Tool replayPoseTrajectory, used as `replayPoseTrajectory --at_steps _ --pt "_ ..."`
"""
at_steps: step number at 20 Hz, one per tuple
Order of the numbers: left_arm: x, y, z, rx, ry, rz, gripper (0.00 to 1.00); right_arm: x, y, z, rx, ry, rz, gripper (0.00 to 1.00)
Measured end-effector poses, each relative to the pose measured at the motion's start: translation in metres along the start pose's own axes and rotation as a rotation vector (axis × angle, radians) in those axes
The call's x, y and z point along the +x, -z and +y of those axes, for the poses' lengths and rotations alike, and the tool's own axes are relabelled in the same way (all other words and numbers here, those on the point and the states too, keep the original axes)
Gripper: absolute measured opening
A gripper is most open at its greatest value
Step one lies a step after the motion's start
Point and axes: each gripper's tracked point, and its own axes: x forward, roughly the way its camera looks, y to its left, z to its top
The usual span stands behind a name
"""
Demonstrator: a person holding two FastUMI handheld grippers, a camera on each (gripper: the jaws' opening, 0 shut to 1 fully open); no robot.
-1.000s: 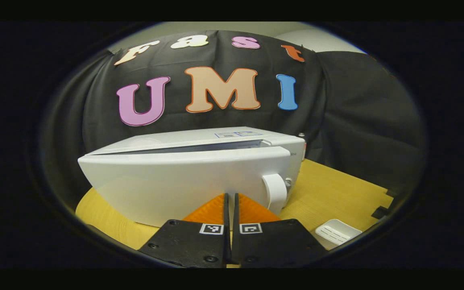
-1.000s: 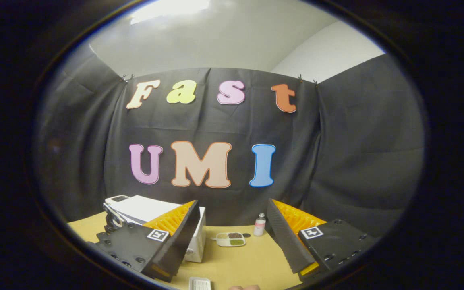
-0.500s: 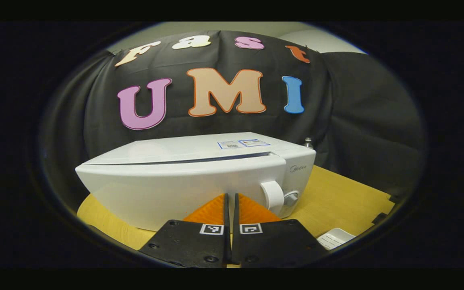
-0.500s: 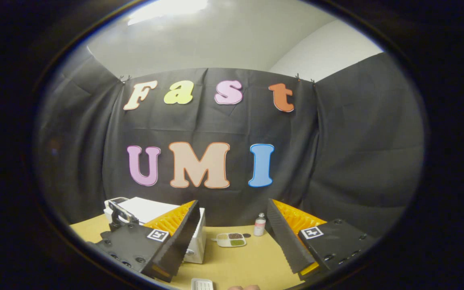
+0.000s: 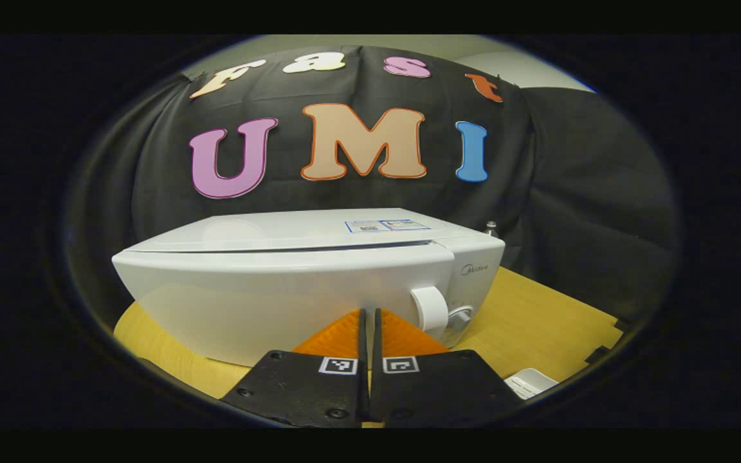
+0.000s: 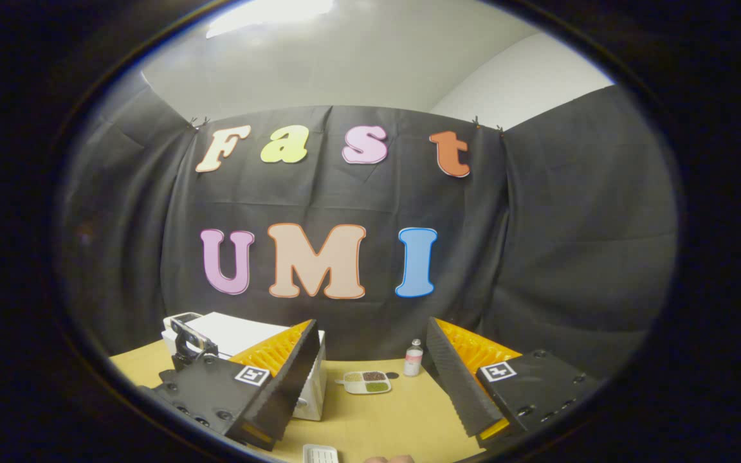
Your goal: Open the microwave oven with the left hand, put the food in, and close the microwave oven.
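Note:
The white microwave (image 5: pixel 293 283) stands on the wooden table, its door flush with the body and a round white handle (image 5: pixel 428 310) at the door's right edge. My left gripper (image 5: pixel 368 315) is shut with nothing between its fingers, and its tips rest against the door's front. In the right gripper view the microwave (image 6: pixel 229 328) is at the lower left, with the left gripper (image 6: pixel 187 339) in front of it. A small divided dish of food (image 6: pixel 365 381) lies on the table beyond my right gripper (image 6: pixel 371 325), which is open and empty.
A small bottle (image 6: pixel 413 358) stands beside the food dish by the black cloth wall. A white ribbed tray (image 5: pixel 528 382) lies near the table's front edge, also seen as the tray (image 6: pixel 319 453) below the right gripper. Bare tabletop (image 5: pixel 538 315) spreads to the microwave's right.
The microwave door, ajar a second ago, has swung shut against the body with my left gripper's tips on it. The right gripper has hardly moved.

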Motion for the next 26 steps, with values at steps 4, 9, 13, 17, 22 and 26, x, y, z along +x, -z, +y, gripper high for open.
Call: replayPoseTrajectory --at_steps 4,9,13,17,22,26 --pt "0.008 0.010 -0.010 0.022 0.021 0.040 0.00 0.003 0.004 0.004 0.000 -0.008 0.016 0.97" --pt "0.019 0.008 -0.011 -0.058 0.049 0.036 0.01 0.003 0.003 0.002 -0.011 -0.006 0.015 0.96" --pt "0.013 0.004 -0.006 0.011 0.021 0.026 0.01 0.000 0.003 0.005 -0.008 -0.009 0.018 0.96" --pt "-0.016 -0.016 0.004 0.041 0.004 -0.019 0.02 0.002 0.003 0.008 -0.001 -0.018 0.016 0.96" --pt "-0.076 -0.048 0.001 0.058 0.043 -0.054 0.02 0.001 0.014 0.023 -0.001 -0.043 0.029 0.96" --pt "-0.128 -0.098 -0.004 0.015 0.102 -0.158 0.98 -0.003 0.018 0.039 0.020 -0.066 0.035 0.97"
